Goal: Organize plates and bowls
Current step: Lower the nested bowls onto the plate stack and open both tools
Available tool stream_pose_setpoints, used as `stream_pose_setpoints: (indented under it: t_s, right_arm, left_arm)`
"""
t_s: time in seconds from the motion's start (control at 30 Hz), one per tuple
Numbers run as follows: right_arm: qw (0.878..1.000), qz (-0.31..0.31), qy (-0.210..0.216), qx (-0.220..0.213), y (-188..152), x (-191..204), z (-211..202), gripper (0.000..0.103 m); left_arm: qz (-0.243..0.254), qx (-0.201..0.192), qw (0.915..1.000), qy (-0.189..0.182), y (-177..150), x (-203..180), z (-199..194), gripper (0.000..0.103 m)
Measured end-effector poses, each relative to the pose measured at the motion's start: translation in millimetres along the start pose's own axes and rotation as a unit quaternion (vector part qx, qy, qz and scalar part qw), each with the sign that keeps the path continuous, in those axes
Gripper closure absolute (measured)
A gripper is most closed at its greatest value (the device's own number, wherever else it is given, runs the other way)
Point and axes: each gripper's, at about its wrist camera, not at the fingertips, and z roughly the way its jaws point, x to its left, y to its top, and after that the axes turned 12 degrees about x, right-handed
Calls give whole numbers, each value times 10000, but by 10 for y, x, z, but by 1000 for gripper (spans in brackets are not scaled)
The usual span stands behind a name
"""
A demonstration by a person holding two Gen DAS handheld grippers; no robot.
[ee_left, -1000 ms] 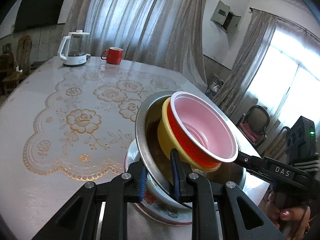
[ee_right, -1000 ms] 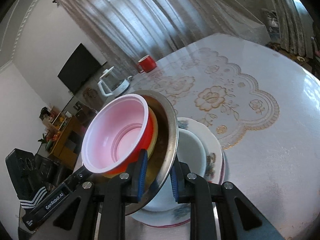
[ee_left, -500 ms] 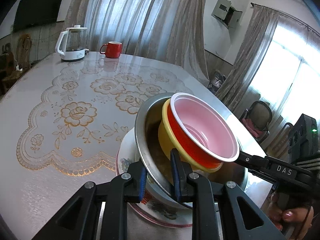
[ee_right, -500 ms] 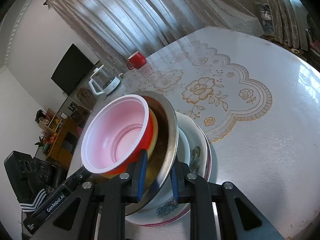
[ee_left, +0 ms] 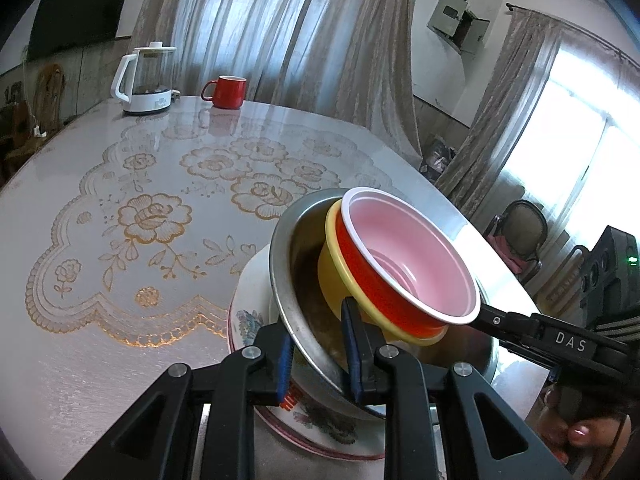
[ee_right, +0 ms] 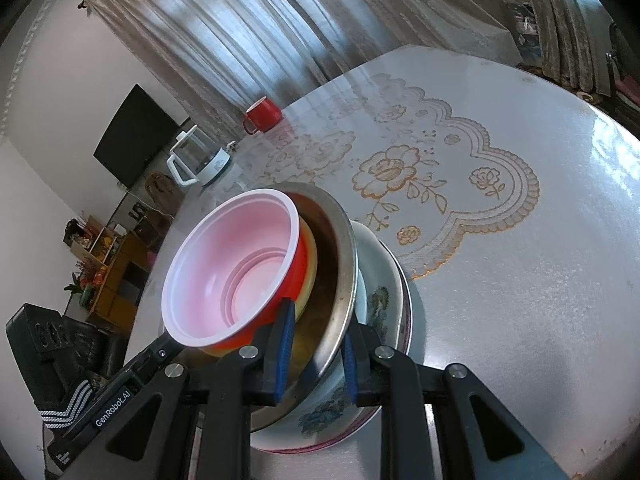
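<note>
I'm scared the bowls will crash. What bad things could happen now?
1. The metal bowl is tilted, each gripper pinching its rim on an opposite side. If either slips, it could drop onto the floral plates below.
2. The red bowl and yellow bowl sit loose inside the leaning metal bowl, so they might slide out.
3. The stack is close to the table edge and could get knocked off.

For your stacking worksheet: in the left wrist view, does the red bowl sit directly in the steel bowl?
No: the red bowl nests inside a yellow bowl, which sits in the steel bowl.
</note>
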Motion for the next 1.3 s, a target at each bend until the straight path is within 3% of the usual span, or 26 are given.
stream_pose_setpoints:
  t_s: [0.4,0.63,0.87,1.03,1.17,1.3]
  right_arm:
    - [9998,45,-155,96,-2,-18,129,78]
    - [9997,174,-166,48,-6,-58,67,71]
    - [9998,98,-184,21,-40,4,19,70]
    - [9998,14,-182,30,-78,56,-12,68]
    - [9999,13,-171,14,-101,57,-43,68]
    - [9998,-17,-186,-9,-130,73,-76,66]
  left_arm:
    - [-109,82,9999,-11,-55,87,149,78]
    - [58,-54,9996,267,-123,50,48,69]
    - [72,-197,9990,406,-204,103,-77,56]
    - [175,-290,9980,537,-279,70,-177,52]
    - [213,-289,9969,698,-352,52,-248,34]
    - [188,-232,9969,726,-409,34,-285,27]
